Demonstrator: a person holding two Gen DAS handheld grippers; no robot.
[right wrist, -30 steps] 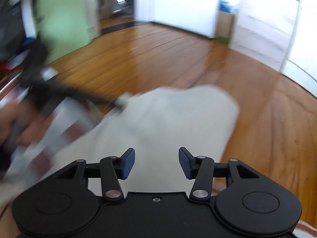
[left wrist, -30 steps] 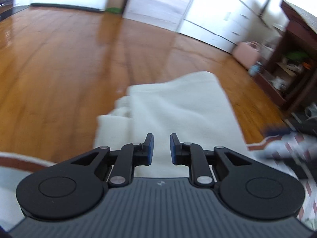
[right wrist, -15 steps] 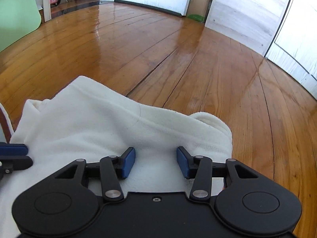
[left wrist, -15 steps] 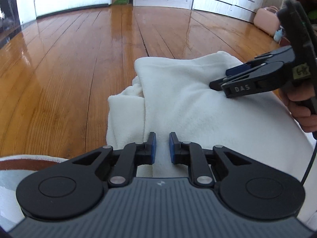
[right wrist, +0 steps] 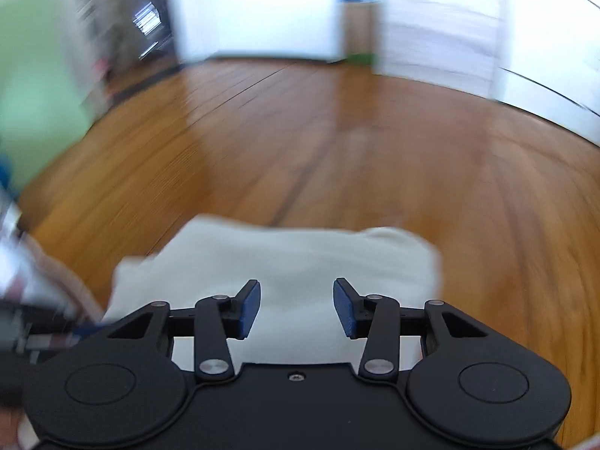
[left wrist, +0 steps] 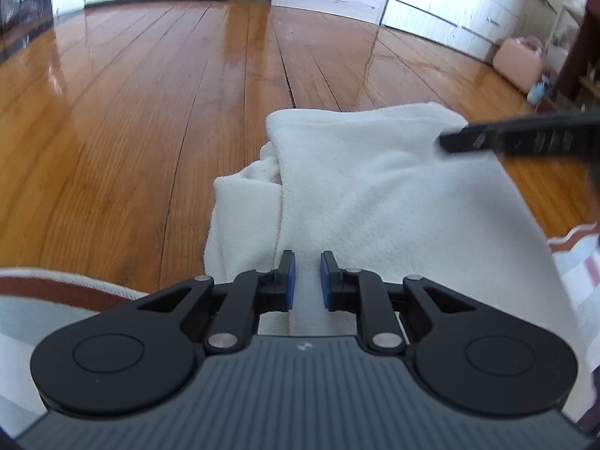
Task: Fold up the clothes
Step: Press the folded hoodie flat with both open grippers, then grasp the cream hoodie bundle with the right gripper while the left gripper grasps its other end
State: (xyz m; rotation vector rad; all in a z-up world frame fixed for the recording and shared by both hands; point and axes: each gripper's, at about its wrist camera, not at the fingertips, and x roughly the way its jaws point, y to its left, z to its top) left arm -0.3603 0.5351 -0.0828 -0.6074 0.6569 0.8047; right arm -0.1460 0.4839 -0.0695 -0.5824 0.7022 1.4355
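Mostly sharp on the left wrist view, heavily smeared on the right: a folded white fleece garment [left wrist: 375,195] lies on the wooden floor [left wrist: 150,112], its near end hidden behind the left tongs [left wrist: 306,276], which hang over it with a narrow gap, gripping nothing. The right tongs [right wrist: 296,307] are spread wide above the same cloth; from the left they show only as a blurred black bar [left wrist: 517,137], cut off at the frame edge

Bright daylight, floor [left wrist: 150,120] glare, right view motion-blurred, fisheye edges
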